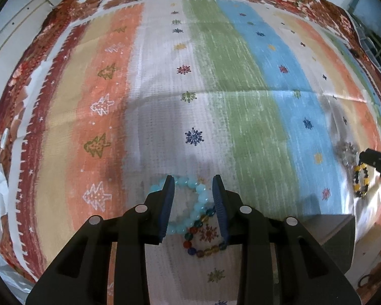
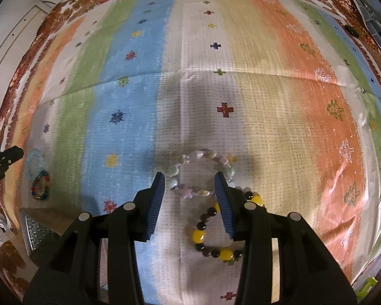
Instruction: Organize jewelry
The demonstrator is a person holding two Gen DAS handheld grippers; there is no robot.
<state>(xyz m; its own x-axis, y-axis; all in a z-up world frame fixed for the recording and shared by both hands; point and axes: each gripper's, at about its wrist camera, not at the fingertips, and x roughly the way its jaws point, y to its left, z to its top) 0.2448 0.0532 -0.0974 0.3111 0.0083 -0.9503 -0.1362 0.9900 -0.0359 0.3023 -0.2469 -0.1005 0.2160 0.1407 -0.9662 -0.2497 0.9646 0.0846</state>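
My left gripper [image 1: 193, 179] is open and empty, just above a pale turquoise bead bracelet [image 1: 199, 203] lying on the striped cloth between its fingers. A multicoloured glass bead bracelet [image 1: 195, 249] lies touching it, nearer me. My right gripper [image 2: 189, 178] is open and empty over a pastel bracelet of shaped beads [image 2: 190, 158]. A yellow and black bead bracelet [image 2: 203, 237] lies just below it, partly under the right finger. In the left wrist view the yellow and black bracelet [image 1: 360, 181] and the pastel one [image 1: 346, 150] show at far right by the right gripper's tip [image 1: 377, 161].
The striped cloth [image 1: 216, 63] with snowflake and tree prints covers the table. A grey box [image 1: 335, 231] stands between the two grippers, also seen in the right wrist view [image 2: 38, 226]. The left gripper's tip [image 2: 2, 158] shows at the left edge beside its two bracelets [image 2: 38, 175].
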